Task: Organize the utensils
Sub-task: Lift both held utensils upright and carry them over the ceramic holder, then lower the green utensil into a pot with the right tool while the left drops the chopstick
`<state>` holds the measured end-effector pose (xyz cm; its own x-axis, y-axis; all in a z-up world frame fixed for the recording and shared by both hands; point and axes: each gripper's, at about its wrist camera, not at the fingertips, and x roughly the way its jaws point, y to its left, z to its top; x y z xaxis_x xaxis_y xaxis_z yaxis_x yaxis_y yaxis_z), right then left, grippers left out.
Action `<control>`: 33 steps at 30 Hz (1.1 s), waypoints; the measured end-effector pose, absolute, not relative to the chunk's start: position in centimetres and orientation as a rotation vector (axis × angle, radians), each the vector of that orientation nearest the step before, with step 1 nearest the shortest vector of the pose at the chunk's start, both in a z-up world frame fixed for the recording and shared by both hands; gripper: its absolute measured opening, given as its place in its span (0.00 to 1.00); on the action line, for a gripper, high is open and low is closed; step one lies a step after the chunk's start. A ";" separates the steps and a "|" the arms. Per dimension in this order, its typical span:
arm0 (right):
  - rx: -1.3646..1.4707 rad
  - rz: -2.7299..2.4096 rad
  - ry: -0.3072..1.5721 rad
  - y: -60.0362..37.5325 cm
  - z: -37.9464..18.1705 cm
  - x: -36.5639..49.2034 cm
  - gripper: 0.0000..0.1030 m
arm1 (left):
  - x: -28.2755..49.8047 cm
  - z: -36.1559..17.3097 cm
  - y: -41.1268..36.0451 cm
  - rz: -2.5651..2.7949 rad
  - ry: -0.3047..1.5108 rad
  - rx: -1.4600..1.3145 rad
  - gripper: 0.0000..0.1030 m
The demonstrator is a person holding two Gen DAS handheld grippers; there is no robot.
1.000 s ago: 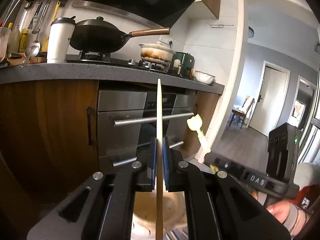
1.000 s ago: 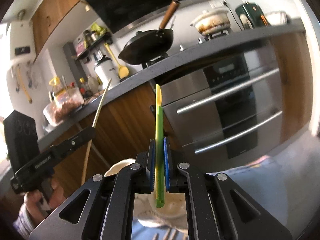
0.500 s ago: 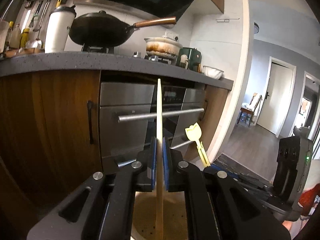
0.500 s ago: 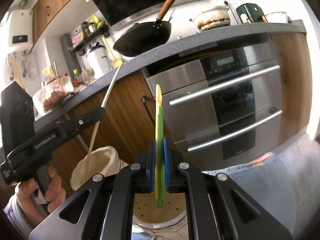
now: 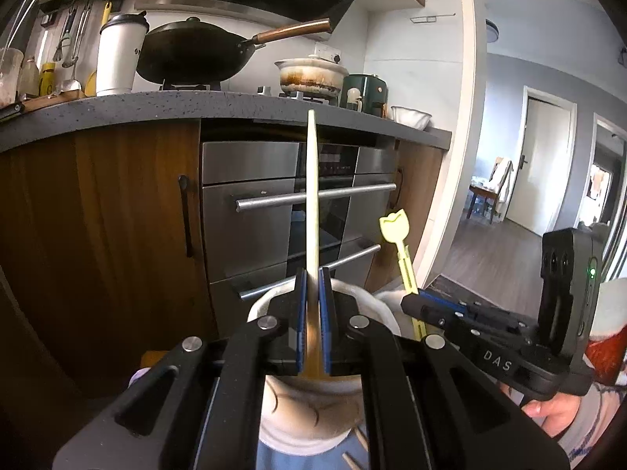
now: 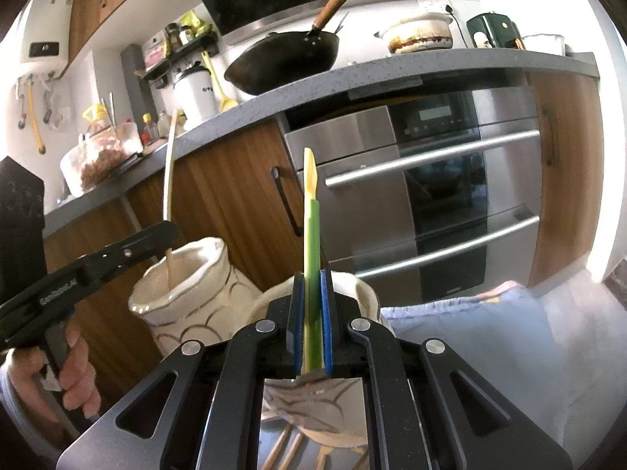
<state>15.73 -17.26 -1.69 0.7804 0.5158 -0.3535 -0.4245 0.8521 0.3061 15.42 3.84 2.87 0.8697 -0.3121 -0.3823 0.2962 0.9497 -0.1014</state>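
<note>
My left gripper (image 5: 312,293) is shut on a pale wooden chopstick (image 5: 312,196) held upright, its lower end inside a cream ceramic holder (image 5: 298,411) below the fingers. In the right wrist view the same chopstick (image 6: 169,192) dips into that holder (image 6: 184,293). My right gripper (image 6: 312,297) is shut on a green and yellow utensil (image 6: 311,227) held upright over a second cream holder (image 6: 352,290). The left wrist view shows this utensil's yellow tulip-shaped top (image 5: 394,227) and the right gripper (image 5: 415,305).
Loose wooden chopsticks (image 6: 282,450) lie on a blue cloth (image 6: 462,333) below the holders. Behind stand wooden cabinets (image 5: 98,235), a steel oven with bar handles (image 5: 313,199), and a counter with a black wok (image 5: 196,55). A doorway opens at right (image 5: 540,164).
Both grippers have come lower with their utensils. The cream holders have risen into view under each gripper, and the chopstick's lower end now sits inside the left holder.
</note>
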 end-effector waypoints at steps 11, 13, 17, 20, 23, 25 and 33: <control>0.172 0.489 0.451 -16.9 -1.4 15.2 0.09 | 14.9 2.9 3.6 -0.300 0.430 0.002 0.07; 0.175 0.485 0.443 -17.2 -1.1 15.0 0.17 | 14.7 3.1 3.6 -0.302 0.427 -0.001 0.08; 0.184 0.475 0.428 -17.9 -0.6 14.3 0.33 | 13.9 3.6 3.7 -0.295 0.410 0.003 0.34; 0.180 0.451 0.418 -18.6 -0.1 13.2 0.65 | 13.1 4.0 3.8 -0.288 0.387 0.001 0.70; 0.172 0.418 0.379 -19.7 0.5 11.7 0.92 | 11.5 4.6 4.3 -0.265 0.331 -0.014 0.95; 0.156 0.398 0.367 -20.3 0.8 10.9 0.94 | 10.9 4.8 4.3 -0.267 0.329 -0.012 0.95; 0.102 0.259 0.358 -22.7 2.2 8.3 0.95 | 8.0 5.0 4.4 -0.264 0.348 0.023 0.95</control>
